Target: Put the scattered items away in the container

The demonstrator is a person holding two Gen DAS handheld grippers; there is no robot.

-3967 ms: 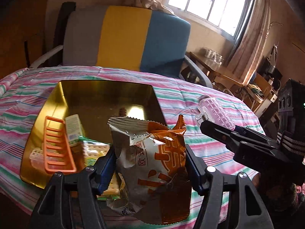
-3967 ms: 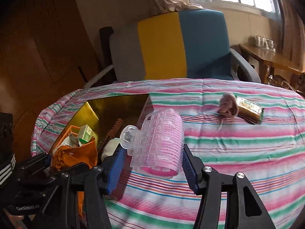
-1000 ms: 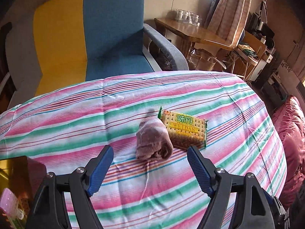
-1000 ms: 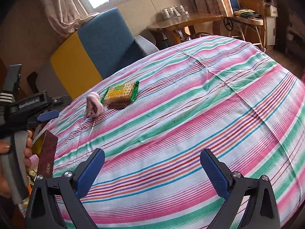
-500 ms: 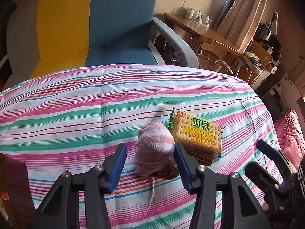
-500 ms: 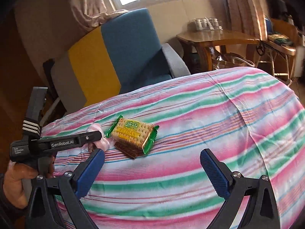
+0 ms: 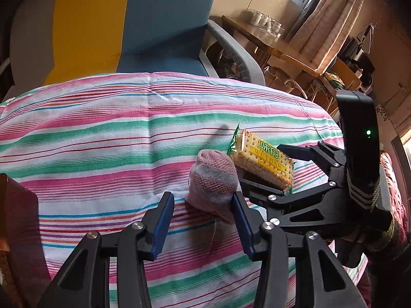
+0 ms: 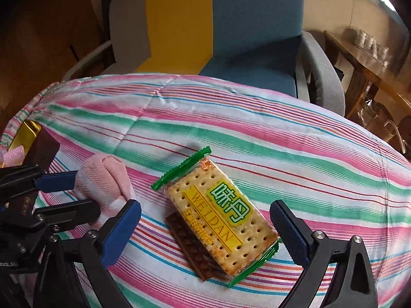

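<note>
Two loose items lie on the bench under a striped cloth [image 8: 257, 118]: one rolled pink sock [image 7: 213, 179] and one packet of crackers [image 8: 221, 215], green-edged, lying just beside the sock and touching it or nearly so. One container [image 8: 23, 133], gold inside, shows only as a corner at the cloth's edge, well apart from the crackers on the sock's far side. There are two grippers. The left gripper [image 7: 201, 220] has just been closing; its blue-padded jaws stand narrow with the sock between them, one pad against the sock, the other's contact unclear. The right gripper [image 8: 205, 225] has its jaws spread wide either side of the cracker packet, touching nothing. One blue and yellow armchair [image 8: 231, 25] stands beyond the crackers.
</note>
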